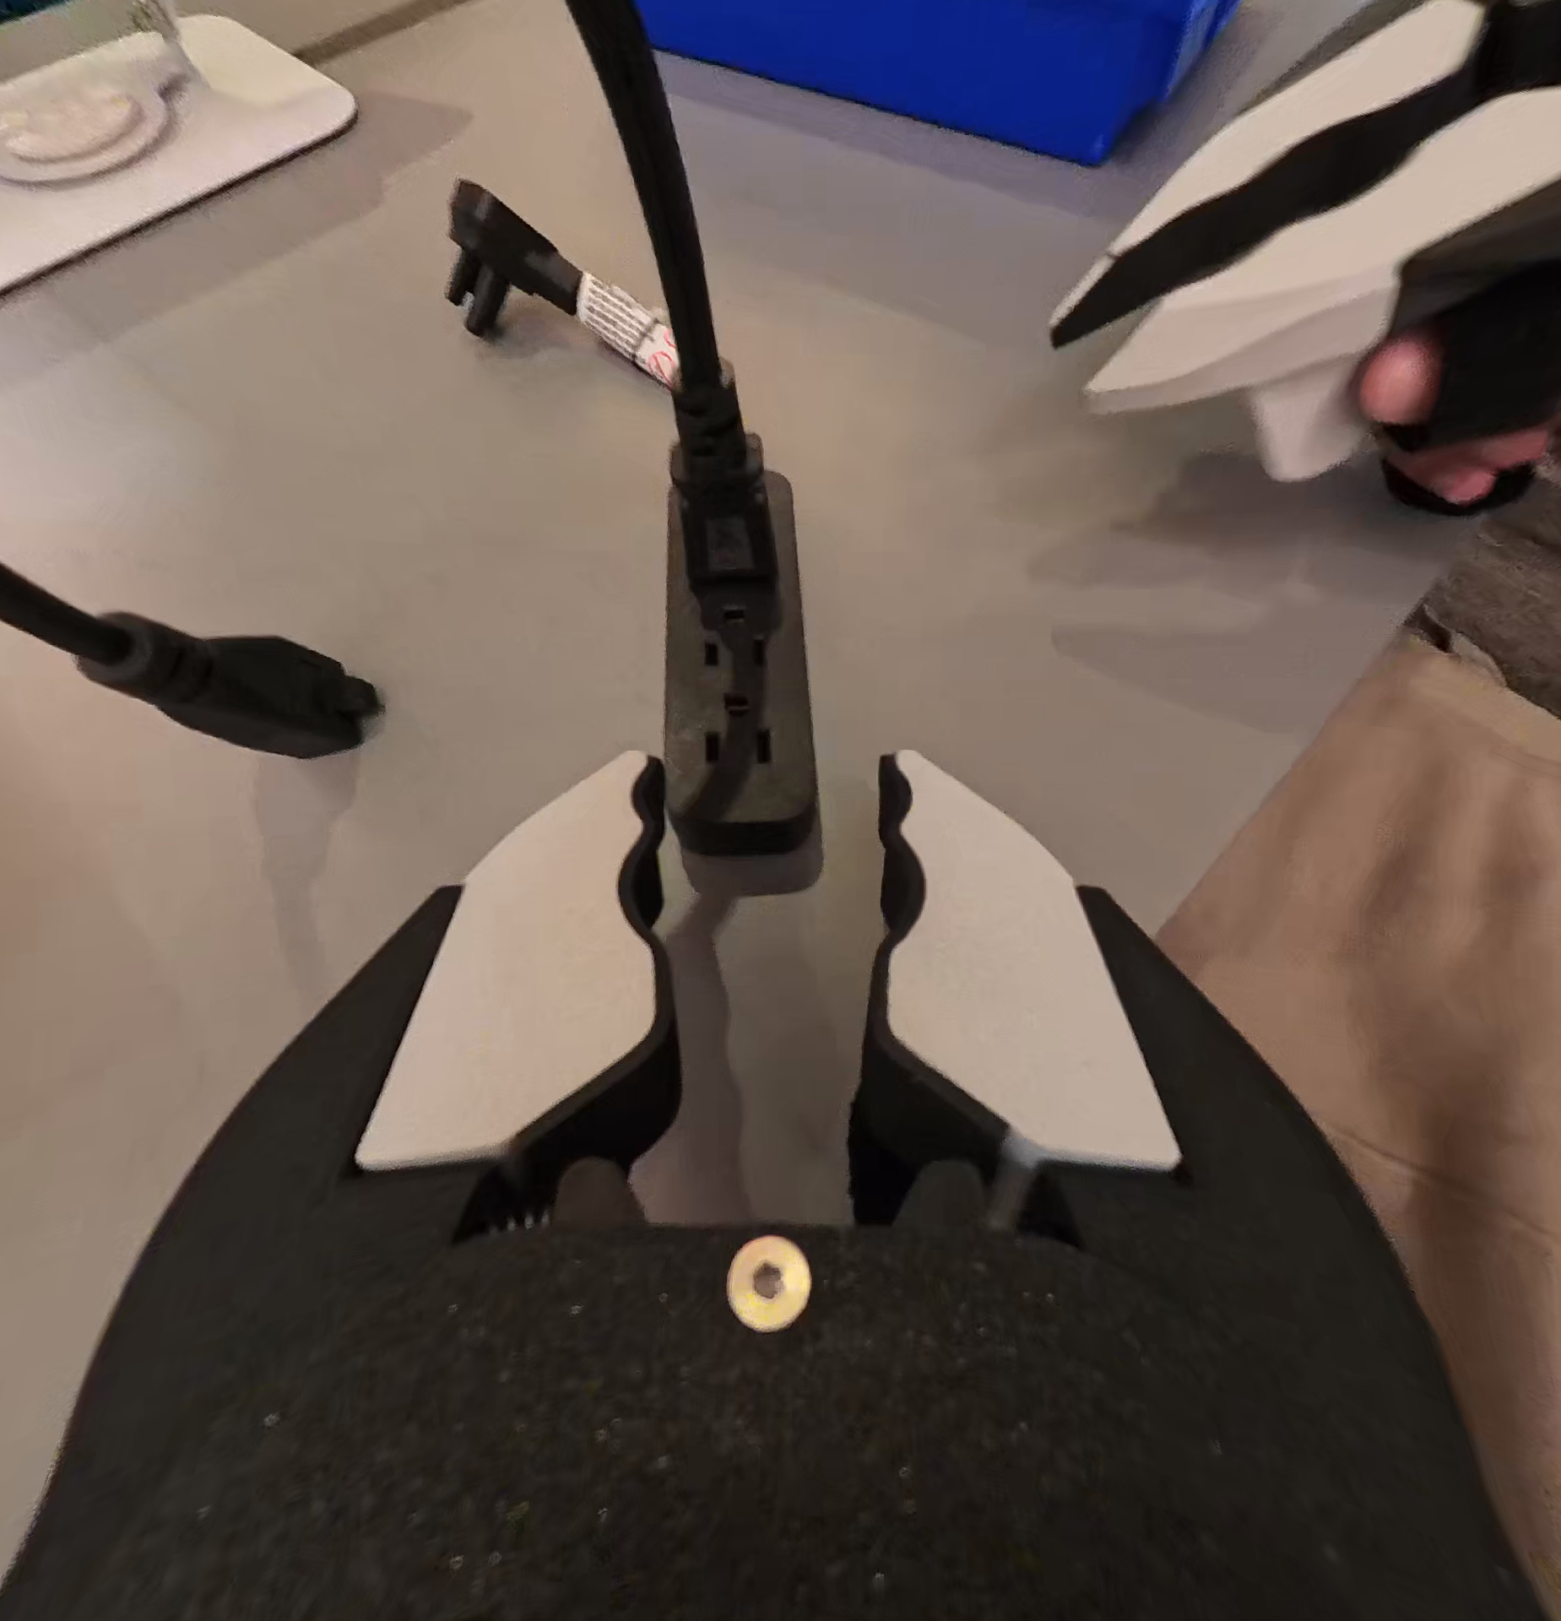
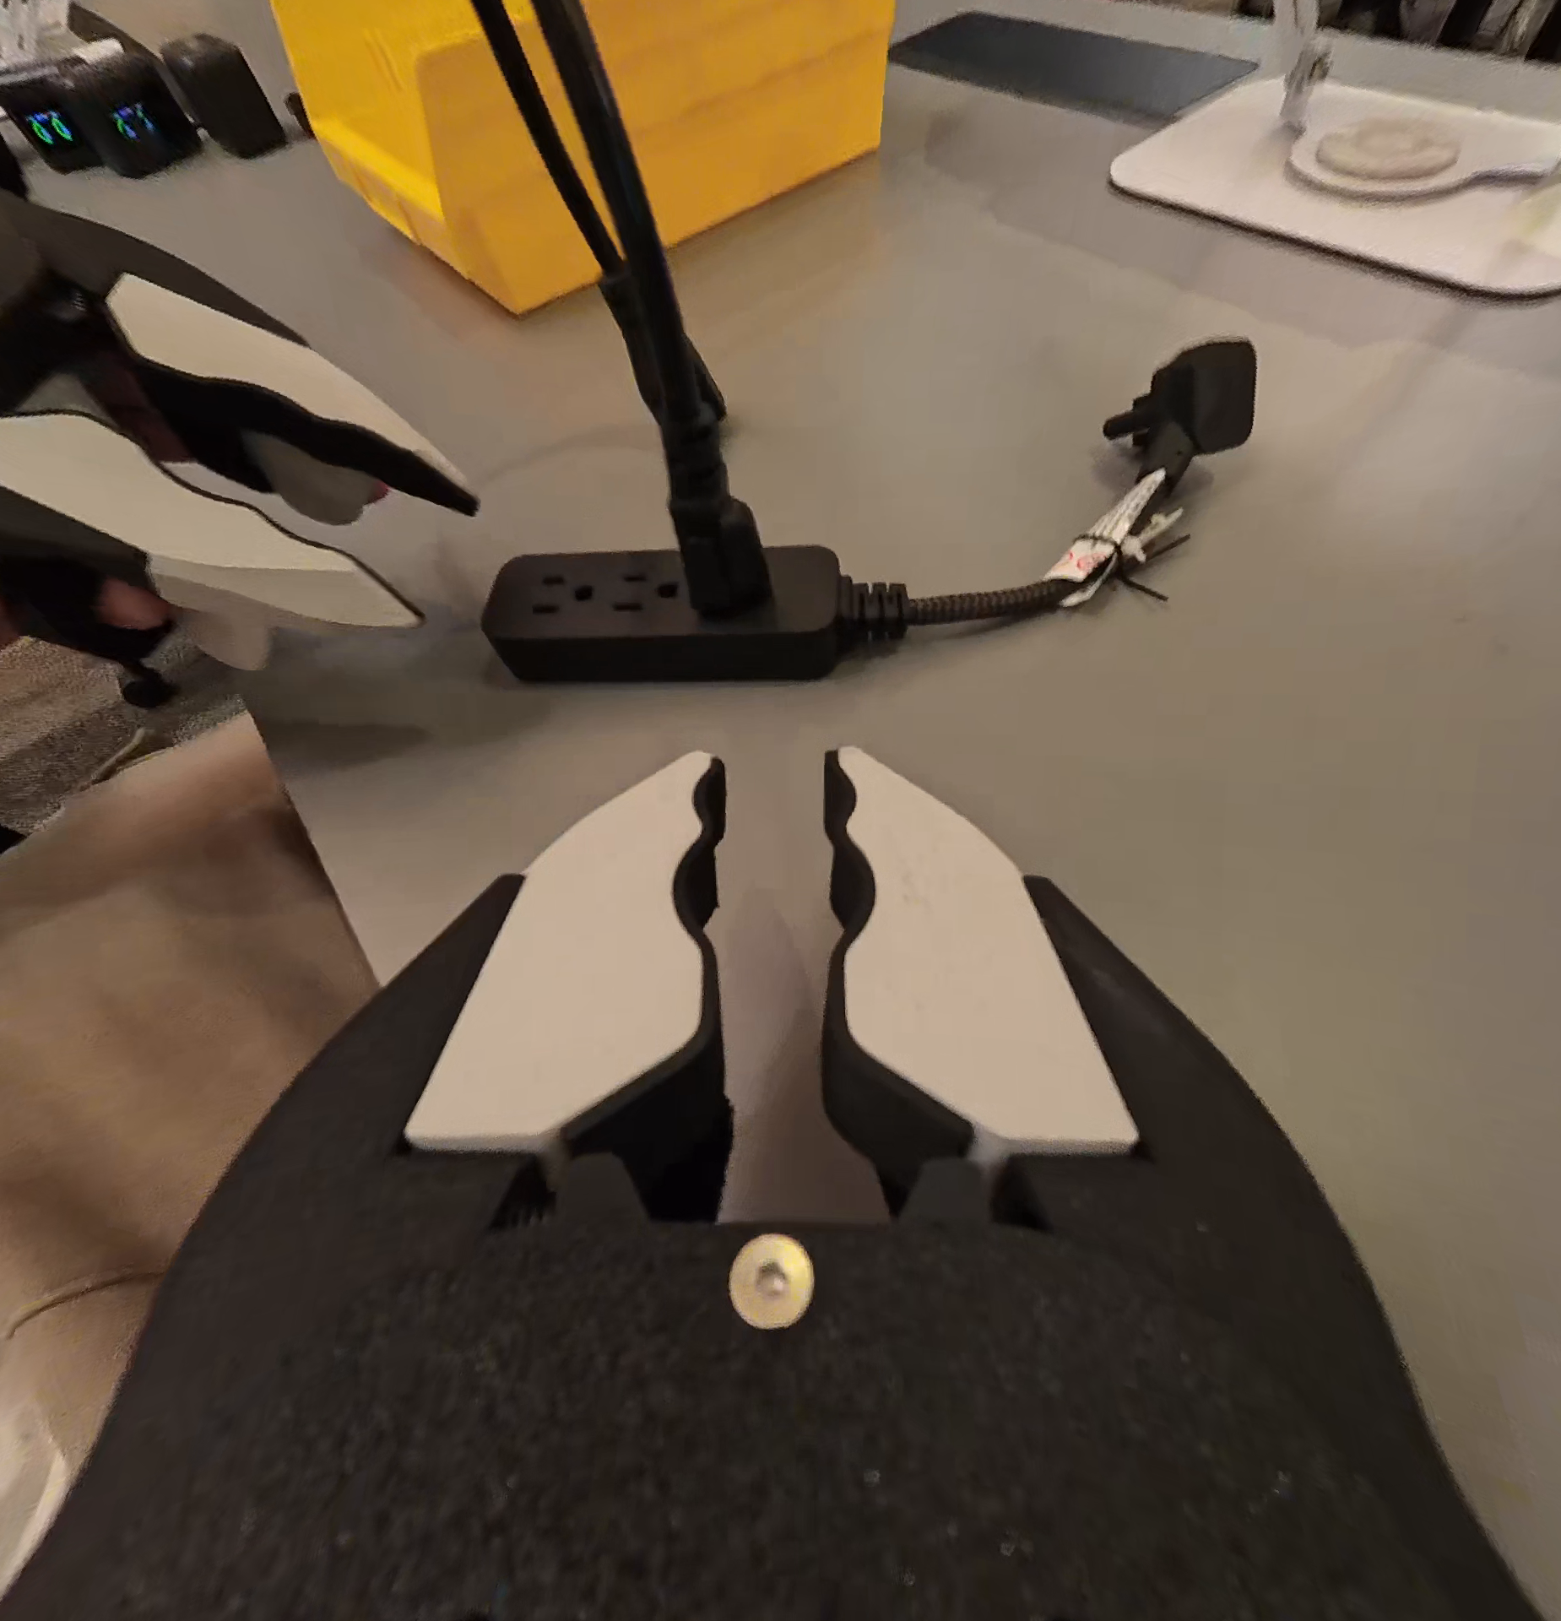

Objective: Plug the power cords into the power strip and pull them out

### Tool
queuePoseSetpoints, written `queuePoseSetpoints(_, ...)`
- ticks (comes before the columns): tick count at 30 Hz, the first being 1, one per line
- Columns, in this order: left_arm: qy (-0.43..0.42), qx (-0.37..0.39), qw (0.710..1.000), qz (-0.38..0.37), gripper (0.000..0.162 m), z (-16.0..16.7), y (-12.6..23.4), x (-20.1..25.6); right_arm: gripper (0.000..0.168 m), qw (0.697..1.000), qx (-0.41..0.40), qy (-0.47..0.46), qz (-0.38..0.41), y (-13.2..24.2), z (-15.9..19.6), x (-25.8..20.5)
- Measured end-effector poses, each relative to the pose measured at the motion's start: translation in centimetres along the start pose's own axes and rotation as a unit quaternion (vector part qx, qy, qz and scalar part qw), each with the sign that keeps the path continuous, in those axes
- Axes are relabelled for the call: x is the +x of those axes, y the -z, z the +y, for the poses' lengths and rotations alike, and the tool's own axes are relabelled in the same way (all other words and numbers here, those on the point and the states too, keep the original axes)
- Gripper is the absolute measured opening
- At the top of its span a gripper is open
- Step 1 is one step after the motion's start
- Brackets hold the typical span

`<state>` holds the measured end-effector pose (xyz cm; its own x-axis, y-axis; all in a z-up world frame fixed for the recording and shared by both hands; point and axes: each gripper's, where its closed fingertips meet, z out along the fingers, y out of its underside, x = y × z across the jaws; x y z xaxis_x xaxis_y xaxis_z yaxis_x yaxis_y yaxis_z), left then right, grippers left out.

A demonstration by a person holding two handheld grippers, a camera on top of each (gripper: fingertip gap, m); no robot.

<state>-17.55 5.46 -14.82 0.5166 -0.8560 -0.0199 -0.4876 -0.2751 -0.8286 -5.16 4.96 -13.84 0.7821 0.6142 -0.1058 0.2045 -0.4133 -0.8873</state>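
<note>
A black power strip (image 1: 741,702) lies on the grey table; it also shows in the right wrist view (image 2: 662,614). One black plug (image 1: 728,526) (image 2: 715,553) stands in the outlet nearest the strip's cable end, its cord rising upward. The two other outlets are empty. A second black cord plug (image 1: 259,693) lies loose on the table to the left. My left gripper (image 1: 769,772) is open and empty, its fingertips on either side of the strip's near end. My right gripper (image 2: 775,767) is slightly open and empty, a short way in front of the strip's long side.
The strip's own plug (image 1: 496,254) (image 2: 1198,395) lies on the table with a tagged cable. A blue bin (image 1: 934,61), a yellow bin (image 2: 627,114) and a white tray (image 2: 1373,175) stand farther back. The table edge and a person's lap (image 2: 101,965) are close by. Between my left fingertips and the black plug (image 1: 728,526) there is roughly 7 centimeters. Seen from the right wrist view (image 2: 695,539) as well.
</note>
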Motion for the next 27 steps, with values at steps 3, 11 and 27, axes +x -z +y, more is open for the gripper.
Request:
queuePoseSetpoints(3, -0.013, 0.009, 1.000, -0.025, 0.051, -0.7, -1.1, -0.6, 0.025, 1.000, 0.014, 0.013, 0.002, -0.1, -0.6, -1.1)
queuePoseSetpoints(11, -0.053, -0.067, 0.996, -0.039, 0.045, 0.6, -5.9, -1.4, 0.039, 0.994, 0.002, 0.090, 0.067, -6.8, -3.2, -1.6)
queuePoseSetpoints(27, 0.016, -0.081, 0.996, -0.018, 0.046, 1.1, -6.2, -1.3, 0.025, 0.997, -0.042, -0.007, 0.072, -9.7, -2.4, -1.0)
